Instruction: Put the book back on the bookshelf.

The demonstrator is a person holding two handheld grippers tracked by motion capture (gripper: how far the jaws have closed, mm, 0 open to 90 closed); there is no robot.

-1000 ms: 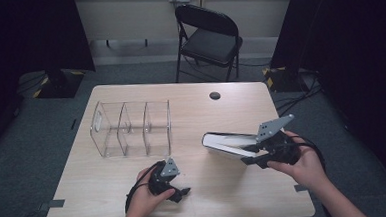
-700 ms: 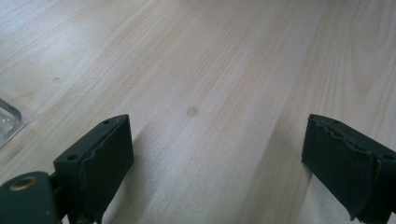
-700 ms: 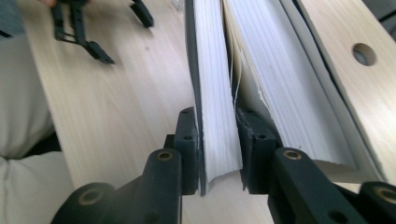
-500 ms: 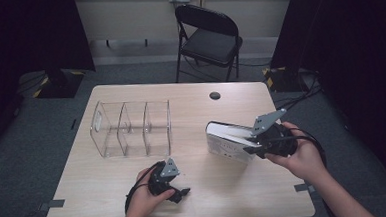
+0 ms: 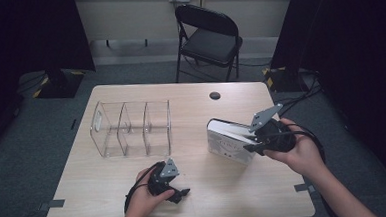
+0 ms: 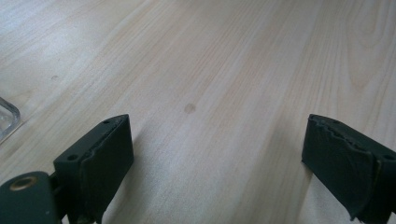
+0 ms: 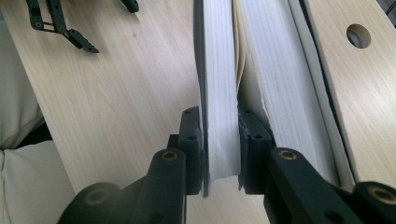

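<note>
A: Book (image 5: pixel 228 145) – where's it at?

B: Standing on edge on the surface (image 5: pixel 135 191), right side, tipped up. Right gripper (image 7: pixel 219 149) has its fingers (image 7: pixel 190 140) clamped on one cover plus a wad of pages; rest of the block fans away just beyond the other finger.

A: How'll it handle?

B: Prob. fairly heavy & floppy – pages could slip or tear, cover may bend. I'd grab nearer the spine, whole thickness.

A: Any writing?

B: Faint pattern on the cover, can't read it.

A: Left gripper (image 5: pixel 165 180)?

B: Fingers (image 6: pixel 100 158) wide apart, nothing btwn them, just bare wood. Clear organizer (image 5: pixel 132 127) sits beyond it, well apart from the book.
</note>
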